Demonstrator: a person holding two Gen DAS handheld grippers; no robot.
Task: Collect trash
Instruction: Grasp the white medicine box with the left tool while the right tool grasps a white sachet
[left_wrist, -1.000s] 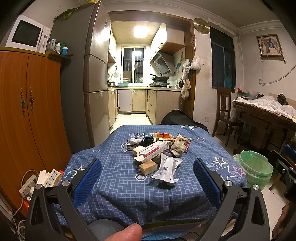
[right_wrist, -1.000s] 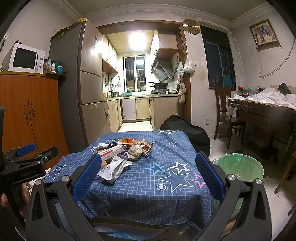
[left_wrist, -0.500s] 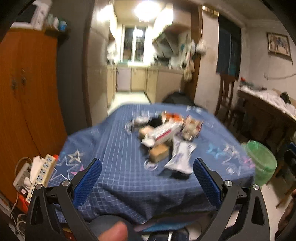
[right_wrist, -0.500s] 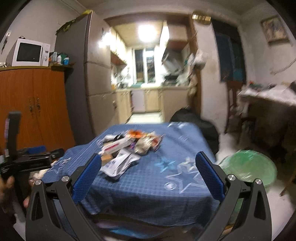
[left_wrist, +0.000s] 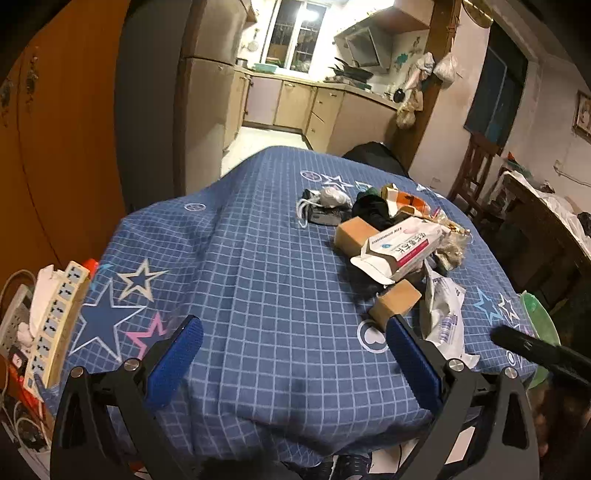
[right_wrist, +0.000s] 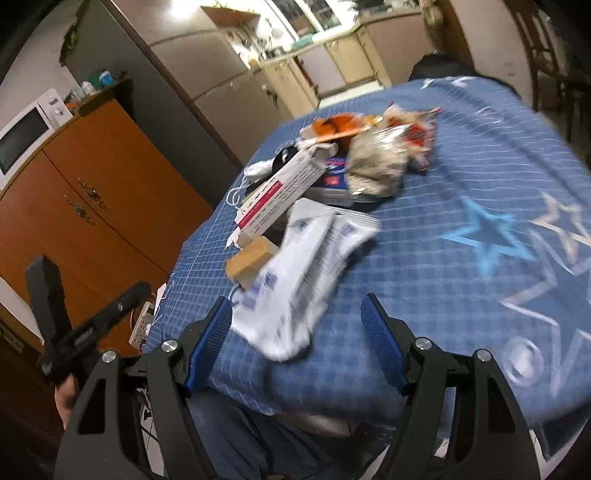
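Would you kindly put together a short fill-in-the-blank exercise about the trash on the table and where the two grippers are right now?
1. The trash pile lies on a checked tablecloth of the colour ____.
2. The piece nearest the right gripper is a ____ plastic wrapper.
3. Between the pads of the left gripper there is only ____.
4. The long white carton carries a band of the colour ____.

Missing words: blue; white; tablecloth; red
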